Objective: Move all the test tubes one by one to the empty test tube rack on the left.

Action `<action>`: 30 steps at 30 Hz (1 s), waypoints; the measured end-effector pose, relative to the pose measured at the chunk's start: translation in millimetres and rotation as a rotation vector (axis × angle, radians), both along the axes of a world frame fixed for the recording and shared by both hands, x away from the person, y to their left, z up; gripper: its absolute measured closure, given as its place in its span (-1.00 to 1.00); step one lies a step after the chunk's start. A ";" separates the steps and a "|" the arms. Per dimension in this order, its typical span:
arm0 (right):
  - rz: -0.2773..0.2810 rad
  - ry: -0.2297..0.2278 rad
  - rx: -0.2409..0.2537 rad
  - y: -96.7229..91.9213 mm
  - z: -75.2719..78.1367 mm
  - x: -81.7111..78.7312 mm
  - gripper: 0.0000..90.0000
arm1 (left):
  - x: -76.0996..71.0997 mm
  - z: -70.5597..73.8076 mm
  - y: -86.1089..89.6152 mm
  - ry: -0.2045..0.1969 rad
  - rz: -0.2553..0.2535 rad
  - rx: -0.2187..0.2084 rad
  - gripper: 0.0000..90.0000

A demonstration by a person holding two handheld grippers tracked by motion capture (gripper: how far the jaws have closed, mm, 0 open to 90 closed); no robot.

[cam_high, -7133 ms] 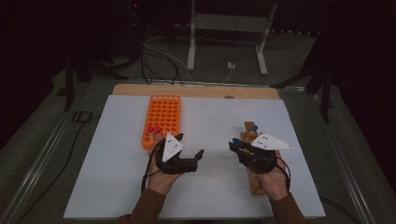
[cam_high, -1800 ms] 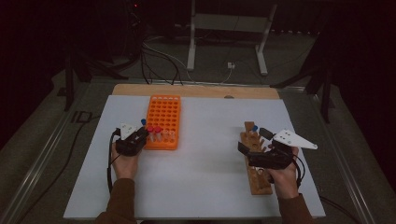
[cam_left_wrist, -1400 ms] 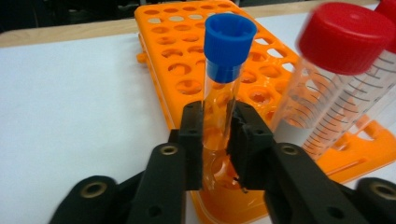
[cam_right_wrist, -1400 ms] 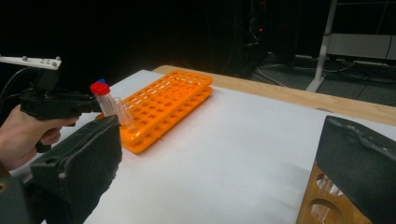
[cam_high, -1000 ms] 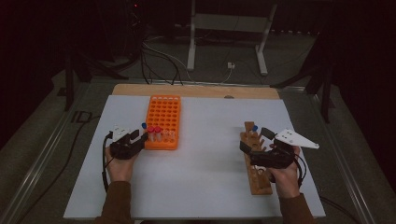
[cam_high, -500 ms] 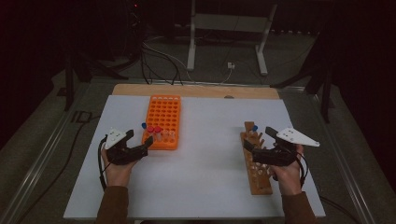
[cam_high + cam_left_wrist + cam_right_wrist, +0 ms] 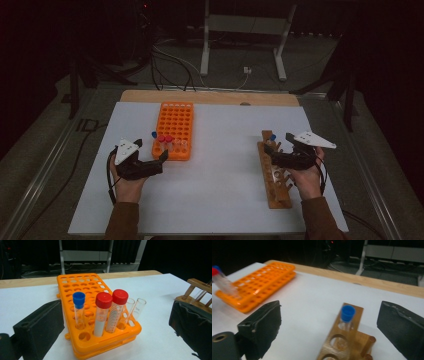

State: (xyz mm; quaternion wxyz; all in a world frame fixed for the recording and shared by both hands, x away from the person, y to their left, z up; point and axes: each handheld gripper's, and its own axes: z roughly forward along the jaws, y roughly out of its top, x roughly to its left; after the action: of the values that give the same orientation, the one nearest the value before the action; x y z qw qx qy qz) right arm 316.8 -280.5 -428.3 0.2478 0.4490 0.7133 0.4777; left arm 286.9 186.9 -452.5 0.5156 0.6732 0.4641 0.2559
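The desk (image 7: pixel 220 200) carries a white sheet over a wooden top whose bare edge shows along the far side; the room beyond is dark, with grey floor, loose cables and a metal stand (image 7: pixel 240 45) behind. Nearest on the person's left, the left gripper (image 7: pixel 159 161) sits just short of the near end of the orange rack (image 7: pixel 175 127), its fingers (image 7: pixel 37 325) released and having just been opening, nothing between them. In the rack's near rows stand a blue-capped tube (image 7: pixel 79 308), two red-capped tubes (image 7: pixel 110 311) side by side, and two uncapped glass tubes (image 7: pixel 136 310), all upright or slightly leaning. On the right, the right gripper (image 7: pixel 272 156) hangs over the far half of the wooden rack (image 7: pixel 274 180), its fingers (image 7: pixel 262 322) apart with the jaws having just been closing a little; a second blue-capped tube (image 7: pixel 346 317) stands in the rack's far hole between them, untouched as far as the right gripper view shows. The two racks lie well apart, with bare white sheet between. Against the picture half a second back, the left gripper has drawn back from the orange rack toward the near edge, and the right gripper has moved forward along the wooden rack toward its tube.
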 end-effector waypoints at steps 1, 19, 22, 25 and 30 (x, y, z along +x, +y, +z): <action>-0.005 0.010 -0.004 -1.4 -2.3 3.4 -0.81 | -0.1 -0.2 -0.3 0.001 0.000 0.000 -0.99; 0.006 0.106 -0.151 5.2 -12.9 37.4 0.66 | 0.7 -2.6 -5.8 0.008 -0.002 0.039 -0.99; 0.004 0.108 -0.169 7.6 -12.6 39.4 0.67 | 0.9 -3.4 -6.2 0.011 -0.004 0.041 -0.99; -0.001 0.114 -0.179 9.2 -12.8 41.7 0.67 | 1.5 -4.7 -7.6 0.016 -0.007 0.049 -0.99; -0.004 0.148 -0.222 11.9 -18.8 46.9 0.67 | 1.4 -4.7 -8.0 0.016 -0.006 0.049 -0.99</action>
State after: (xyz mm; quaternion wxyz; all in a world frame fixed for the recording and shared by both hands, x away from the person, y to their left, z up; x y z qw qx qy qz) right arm 363.7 -268.5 -447.1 0.2433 0.4542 0.7773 0.3609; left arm 288.3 178.9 -457.2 0.4960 0.6889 0.4600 0.2601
